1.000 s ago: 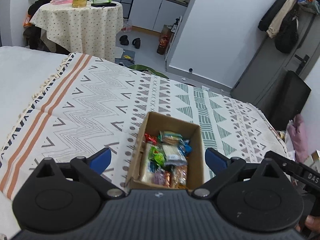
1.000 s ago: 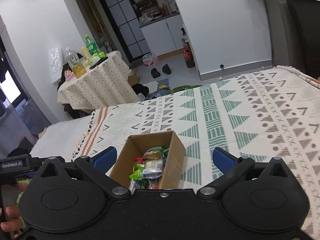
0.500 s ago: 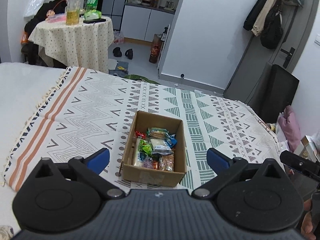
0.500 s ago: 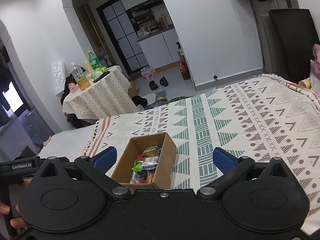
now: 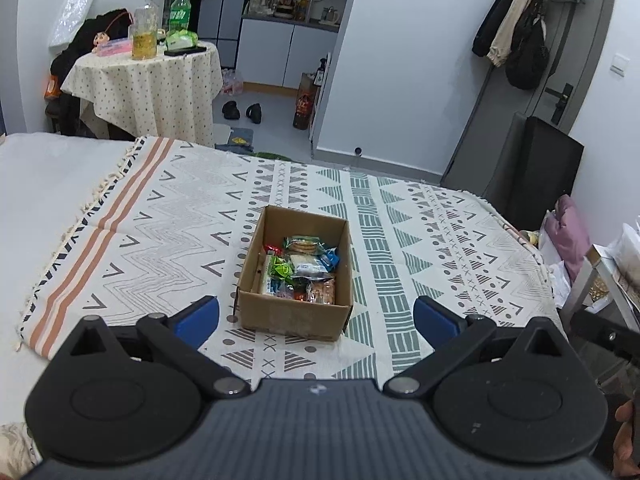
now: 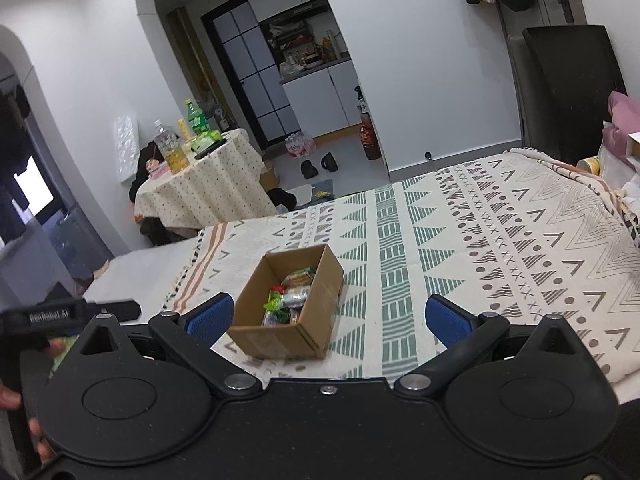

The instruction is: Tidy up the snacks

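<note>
A small open cardboard box (image 5: 292,316) (image 6: 280,336) rests on a patterned blanket (image 5: 420,248) (image 6: 500,232) spread over a bed. Several wrapped snacks (image 5: 302,270) (image 6: 290,294) fill it in green, red, blue and silver wrappers. My left gripper (image 5: 316,314) is open, well back from the box and above the blanket's near edge, with nothing between its blue pads. My right gripper (image 6: 330,316) is also open and empty, held back from the box, which appears between its fingers.
A round table (image 5: 148,80) (image 6: 204,188) with bottles stands beyond the bed's far left corner. Shoes (image 5: 242,112) lie on the floor. A black chair (image 5: 540,176) and a pink cushion (image 5: 568,232) stand at the right. A hand (image 6: 16,396) holds the other gripper's handle.
Both grippers have pulled back and risen from the box, which now looks smaller and farther away. The jaws stayed open and the box has not moved.
</note>
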